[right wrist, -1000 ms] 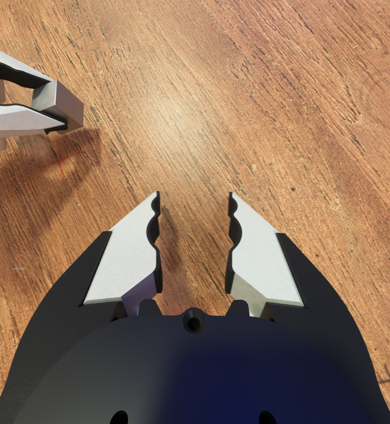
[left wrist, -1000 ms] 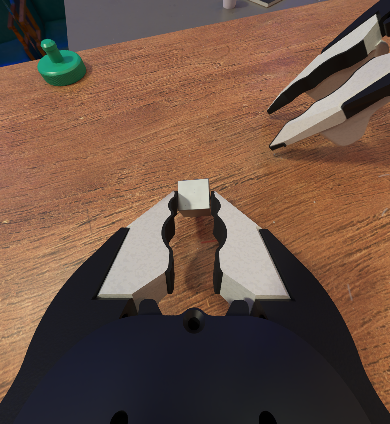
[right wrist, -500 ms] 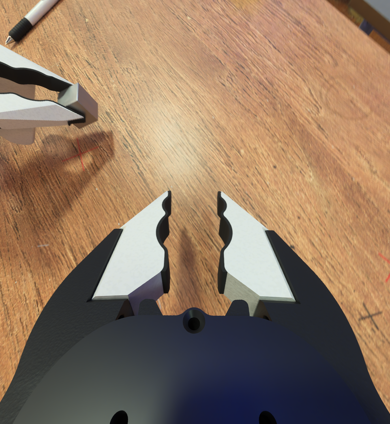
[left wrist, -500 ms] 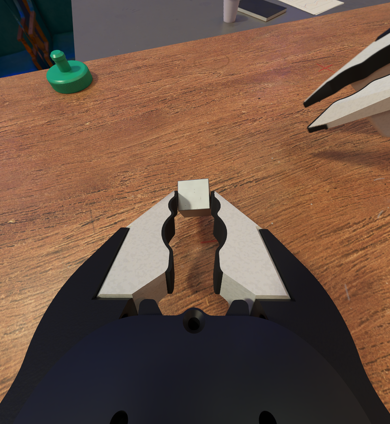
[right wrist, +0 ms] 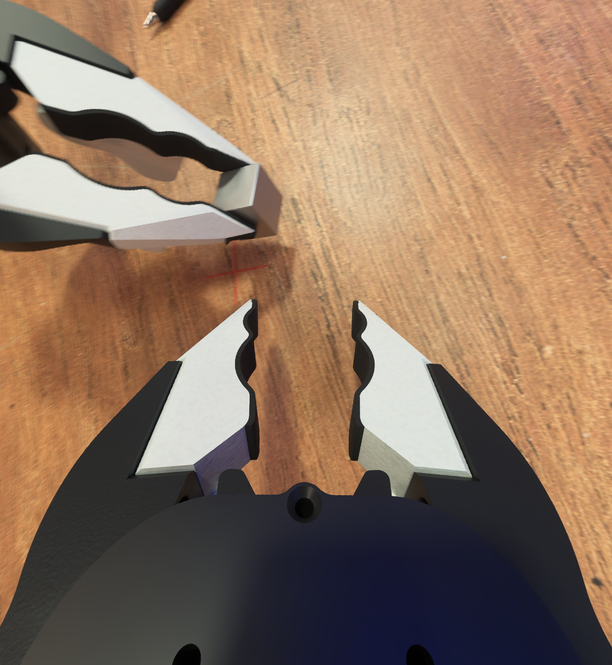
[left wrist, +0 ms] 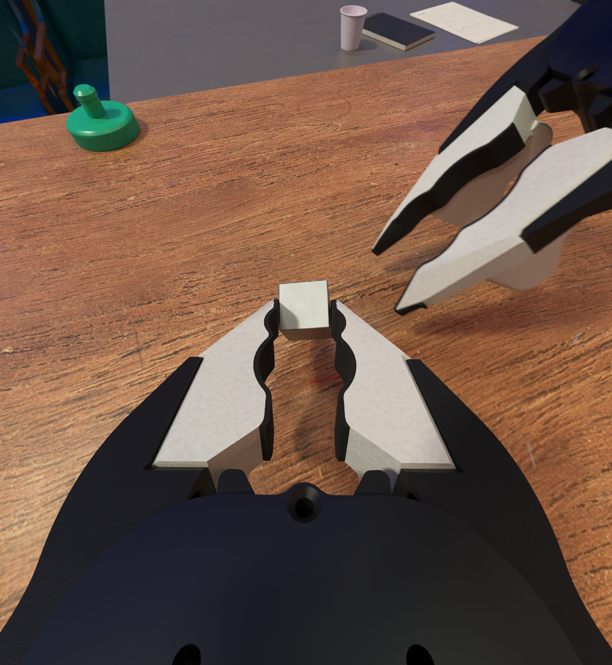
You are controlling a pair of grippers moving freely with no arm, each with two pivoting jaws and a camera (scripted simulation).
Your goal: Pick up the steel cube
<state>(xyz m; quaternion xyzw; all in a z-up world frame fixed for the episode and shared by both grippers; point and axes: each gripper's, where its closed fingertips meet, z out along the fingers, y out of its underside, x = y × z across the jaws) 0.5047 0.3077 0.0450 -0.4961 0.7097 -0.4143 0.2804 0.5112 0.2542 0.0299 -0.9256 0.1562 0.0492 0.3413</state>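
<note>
Left wrist view
Cube: the steel cube (left wrist: 304,306) sits pinched at the very tips of the left gripper (left wrist: 304,312), jaws clamped on its two side faces.
Height: a gap shows under it above the table (left wrist: 189,223), so I'd judge it lifted.
Neighbour: the right gripper (left wrist: 396,279) hangs just beside the cube on the right, jaws apart, holding nothing.
Bystanders: a green knob (left wrist: 102,124) stands far off at the table's edge; a cup (left wrist: 352,27) and a notebook (left wrist: 398,30) stand beyond.
Risk: the hold is only at the tips, on smooth metal; a jerk could let the cube slide out.

Right wrist view
Cube: the cube (right wrist: 250,198) hangs above its shadow and a red cross (right wrist: 235,271).
Own jaws: spread, empty, tips near the cross.
Pen: a pen tip (right wrist: 160,9) pokes in at the top.
Risk: the two grippers are close; a drift could knock the cube loose.
</note>
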